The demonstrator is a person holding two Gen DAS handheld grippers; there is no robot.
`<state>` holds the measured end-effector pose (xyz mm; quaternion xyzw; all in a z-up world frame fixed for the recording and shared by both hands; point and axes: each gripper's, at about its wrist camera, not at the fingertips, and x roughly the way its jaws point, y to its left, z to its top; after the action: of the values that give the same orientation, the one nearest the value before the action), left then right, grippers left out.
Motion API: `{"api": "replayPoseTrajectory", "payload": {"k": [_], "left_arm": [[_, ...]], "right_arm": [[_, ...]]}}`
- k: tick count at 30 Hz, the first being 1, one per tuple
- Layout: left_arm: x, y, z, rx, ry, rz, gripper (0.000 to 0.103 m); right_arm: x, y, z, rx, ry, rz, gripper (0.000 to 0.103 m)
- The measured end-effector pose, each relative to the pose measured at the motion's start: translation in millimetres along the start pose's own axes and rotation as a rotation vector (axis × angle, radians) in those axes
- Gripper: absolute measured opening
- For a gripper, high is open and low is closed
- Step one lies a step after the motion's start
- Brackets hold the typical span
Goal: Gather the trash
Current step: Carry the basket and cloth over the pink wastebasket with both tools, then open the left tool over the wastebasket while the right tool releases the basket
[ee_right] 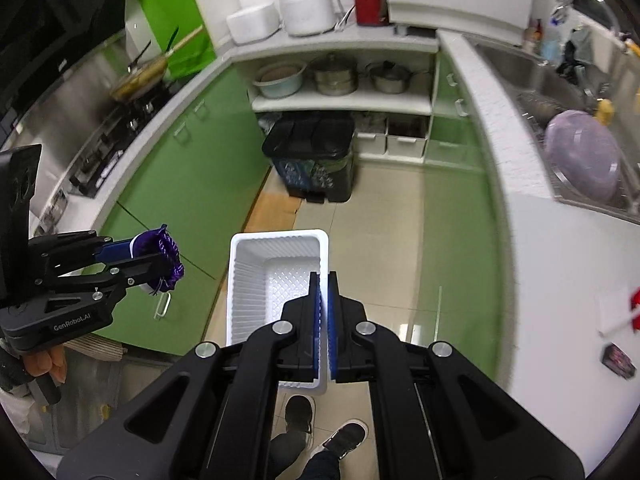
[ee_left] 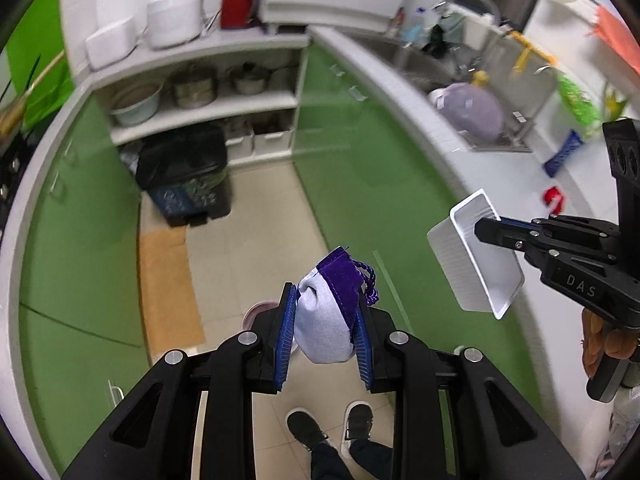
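My left gripper (ee_left: 325, 300) is shut on a small purple and pale lilac cloth pouch (ee_left: 326, 320) with a purple cord, held in the air over the floor. It also shows at the left of the right wrist view (ee_right: 160, 258). My right gripper (ee_right: 324, 280) is shut on the rim of a white plastic tray (ee_right: 256, 280), held in the air. The tray also shows in the left wrist view (ee_left: 472, 256), to the right of the pouch. A black lidded trash bin (ee_left: 186, 172) stands on the floor by the shelves ahead, also in the right wrist view (ee_right: 314, 156).
Green cabinets run along both sides of a narrow tiled floor (ee_right: 384, 216). A white counter (ee_left: 440, 132) on the right holds a sink, a lilac bowl (ee_left: 474, 110), a red scrap (ee_left: 554, 198) and a blue item (ee_left: 564, 152). A stove with a pan (ee_right: 140, 76) is left. My shoes (ee_left: 332, 426) are below.
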<state>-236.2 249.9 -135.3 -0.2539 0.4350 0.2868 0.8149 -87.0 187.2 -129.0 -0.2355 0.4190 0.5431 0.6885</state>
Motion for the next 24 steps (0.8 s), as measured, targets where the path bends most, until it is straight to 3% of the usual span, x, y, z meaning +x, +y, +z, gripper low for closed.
{"api": "replayPoseTrajectory", "payload": {"k": [5, 13, 18, 20, 23, 24], "left_arm": [[97.2, 43.9, -30.9, -0.053, 0.046, 0.0, 0.027], [273.7, 103.2, -99.4, -0.116, 0.092, -0.013, 0.027], [350.6, 128.5, -129.4, -0.159, 0.11, -0.037, 0.028], [373.5, 138.0, -139.3, -0.179, 0.112, -0.038, 0.052], [395.9, 147.9, -151.1, -0.207, 0.122, -0.023, 0.058], [401.3, 151.4, -153.0, -0.217, 0.13, -0.024, 0.067]], "right_arm": [[103.6, -7.7, -19.8, -0.022, 0.063, -0.011, 0.003], [267.5, -39.2, -88.0, -0.002, 0.129, -0.027, 0.003], [345.3, -54.3, -123.9, -0.007, 0.155, -0.022, 0.003], [365.7, -56.2, -133.7, -0.018, 0.167, -0.02, 0.003], [391.7, -57.7, -144.8, -0.033, 0.187, -0.022, 0.003], [399.4, -57.2, -147.6, -0.036, 0.195, -0.02, 0.003]]}}
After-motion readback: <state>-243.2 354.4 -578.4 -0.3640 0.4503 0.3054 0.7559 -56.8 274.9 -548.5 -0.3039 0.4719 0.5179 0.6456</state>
